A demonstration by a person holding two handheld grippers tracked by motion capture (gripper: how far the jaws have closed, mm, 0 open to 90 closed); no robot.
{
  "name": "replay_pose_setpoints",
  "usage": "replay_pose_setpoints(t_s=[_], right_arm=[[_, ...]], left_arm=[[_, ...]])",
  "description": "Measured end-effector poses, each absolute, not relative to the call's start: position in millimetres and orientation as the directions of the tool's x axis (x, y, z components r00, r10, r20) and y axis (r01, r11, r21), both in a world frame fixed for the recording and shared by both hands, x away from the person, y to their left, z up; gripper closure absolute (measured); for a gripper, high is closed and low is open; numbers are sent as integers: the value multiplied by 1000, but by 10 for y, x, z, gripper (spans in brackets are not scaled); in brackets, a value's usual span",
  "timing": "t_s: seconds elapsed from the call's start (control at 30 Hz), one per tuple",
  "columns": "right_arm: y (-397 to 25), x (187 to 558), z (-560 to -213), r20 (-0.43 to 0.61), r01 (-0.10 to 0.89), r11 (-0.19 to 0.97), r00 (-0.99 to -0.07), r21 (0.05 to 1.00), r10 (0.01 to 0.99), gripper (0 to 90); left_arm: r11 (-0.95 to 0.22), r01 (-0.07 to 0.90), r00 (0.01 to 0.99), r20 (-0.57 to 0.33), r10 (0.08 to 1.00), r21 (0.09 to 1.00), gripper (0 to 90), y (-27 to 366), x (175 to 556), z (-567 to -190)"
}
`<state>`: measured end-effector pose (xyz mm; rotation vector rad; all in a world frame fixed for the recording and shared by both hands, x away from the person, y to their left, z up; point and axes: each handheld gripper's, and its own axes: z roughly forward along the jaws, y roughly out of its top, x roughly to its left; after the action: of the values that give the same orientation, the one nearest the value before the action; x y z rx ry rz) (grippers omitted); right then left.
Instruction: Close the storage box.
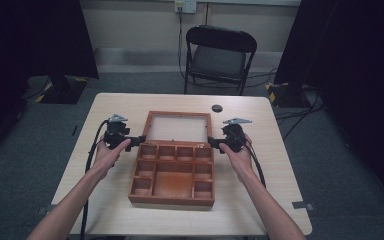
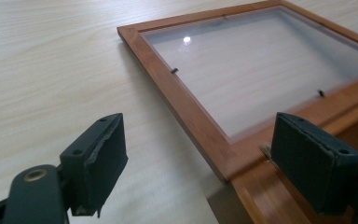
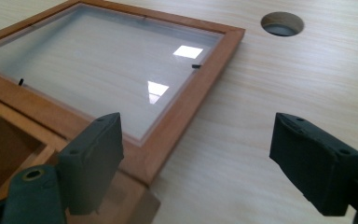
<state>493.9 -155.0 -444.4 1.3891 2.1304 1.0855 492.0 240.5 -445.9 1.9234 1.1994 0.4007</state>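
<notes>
While the reddish-brown wooden compartment box (image 1: 172, 174) sits in the middle of the pale wooden table (image 1: 100, 200), its glass-paned lid (image 1: 177, 127) lies folded back flat on the tabletop behind it, joined along the far edge of the box. The box is divided into a row of small square cells along the back, smaller cells down both sides and one larger cell in the centre; all seem bare, though the high view is too coarse to be sure. The wood grain of the table shows through the pane, and small dark clips hold the glass in its frame.

The left gripper (image 1: 139, 139) is at the box's back left corner, its jaws spread wide with the lid's frame corner between them and gripping nothing. The right gripper (image 1: 213, 142) is at the back right corner, jaws likewise wide apart, one over the frame.

A round cable hole (image 1: 217, 108) lies in the table beyond the lid. A black folding chair (image 1: 219, 55) stands behind the table.
</notes>
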Motion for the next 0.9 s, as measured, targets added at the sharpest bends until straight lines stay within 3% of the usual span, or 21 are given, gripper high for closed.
replay_pose_setpoints(t_s=[0.17, 0.23, 0.6, 0.63, 0.73, 0.9], right_arm=[[-1435, 5114, -4542, 119, 631, 222, -451, 744, 884, 163], [-1400, 5181, -4587, 146, 656, 217, -452, 723, 880, 165], [-1344, 5232, -4689, 211, 683, 165, -432, 712, 877, 142], [-1343, 5243, -4713, 272, 714, 125, -414, 688, 868, 137], [-1320, 5261, -4757, 330, 731, 90, -410, 677, 851, 136], [-1239, 5256, -4772, 330, 733, 87, -405, 675, 852, 82]], left_arm=[[-149, 636, 469, -227, 853, 757, 180, 2327, 5104, -4502], [-204, 638, 480, -177, 859, 742, 197, 2293, 5132, -4526], [-170, 688, 470, -255, 845, 705, 192, 2218, 5185, -4656], [-158, 696, 464, -270, 844, 700, 192, 2190, 5184, -4661], [-169, 699, 478, -278, 833, 695, 190, 2136, 5208, -4665], [-145, 710, 466, -305, 831, 689, 157, 2100, 5227, -4695]])
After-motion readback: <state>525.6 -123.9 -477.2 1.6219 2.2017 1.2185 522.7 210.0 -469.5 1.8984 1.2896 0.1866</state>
